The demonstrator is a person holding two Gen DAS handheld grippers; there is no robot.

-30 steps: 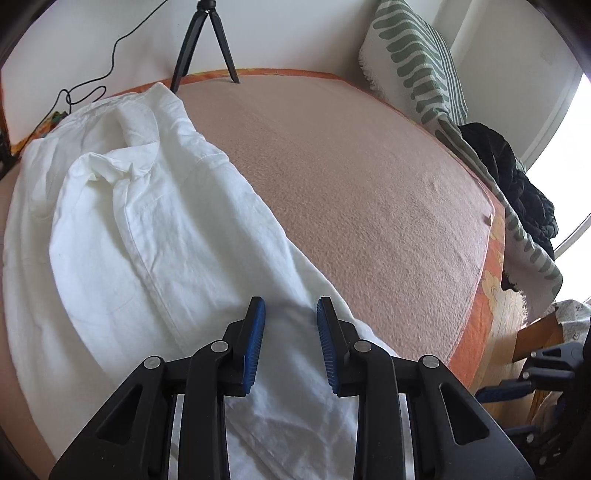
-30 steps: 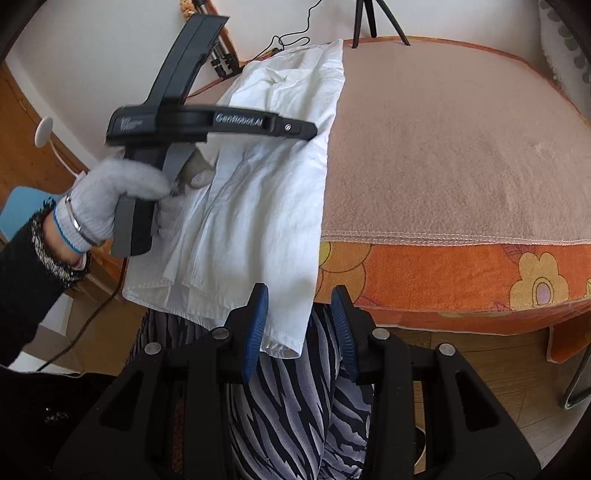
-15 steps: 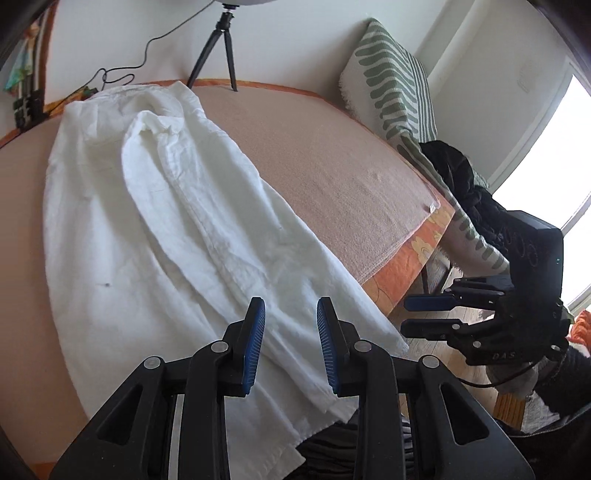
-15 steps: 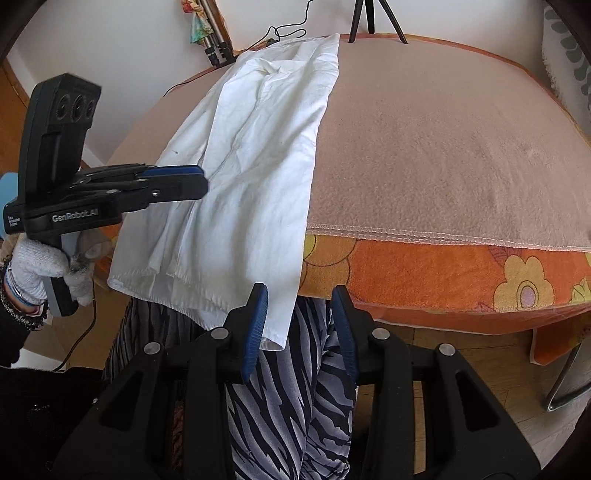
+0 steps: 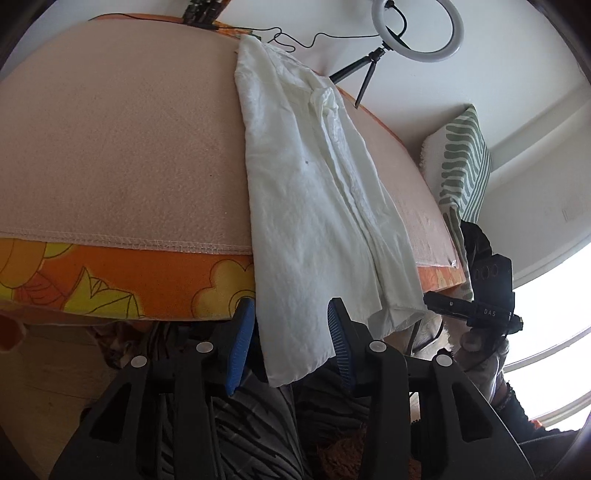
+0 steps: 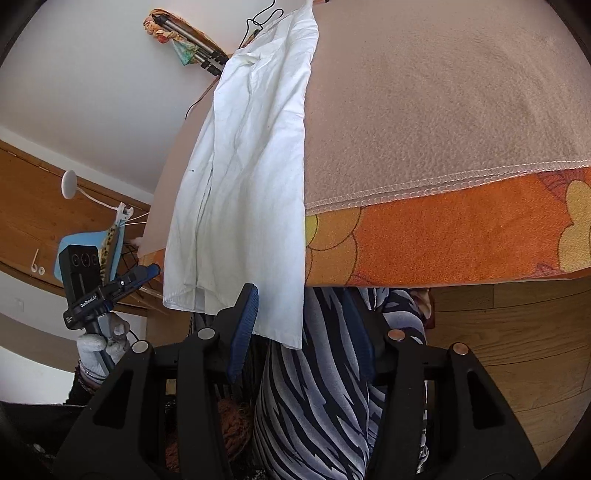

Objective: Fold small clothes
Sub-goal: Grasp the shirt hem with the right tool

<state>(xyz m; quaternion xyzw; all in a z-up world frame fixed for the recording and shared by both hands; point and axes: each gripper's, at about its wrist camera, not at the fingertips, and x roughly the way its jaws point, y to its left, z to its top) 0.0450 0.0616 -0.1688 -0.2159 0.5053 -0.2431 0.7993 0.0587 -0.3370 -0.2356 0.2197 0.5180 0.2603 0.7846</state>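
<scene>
A long white garment [image 5: 317, 192] lies on a bed with a pink blanket [image 5: 122, 140] on top. Under the blanket there is an orange cover with yellow flowers [image 5: 122, 277]. The garment runs from the far side of the bed to the near edge. Its bottom end hangs down over the near edge, in front of the orange cover.

The left gripper [image 5: 291, 343] is down at that hanging end. Its two blue fingers [image 5: 240, 343] stand apart and are opening wider. The near left corner of the garment hangs between them, but the fingers do not press on it.

The right gripper [image 6: 301, 332] is at the near right corner of the same hanging end. Its blue fingers [image 6: 243, 325] are also spread and opening. The corner of the cloth hangs between them, and the fingers do not pinch it.

A hand in a pale glove [image 6: 99, 343] holds the left gripper, seen at the left in the right wrist view. Black and white striped cloth [image 6: 325, 387] is below the grippers, on the person's legs.

At the far side of the bed stands a ring light on a small tripod [image 5: 417, 29]. A green and white striped pillow [image 5: 461, 162] leans at the right end of the bed. The floor [image 6: 517, 332] is wood.
</scene>
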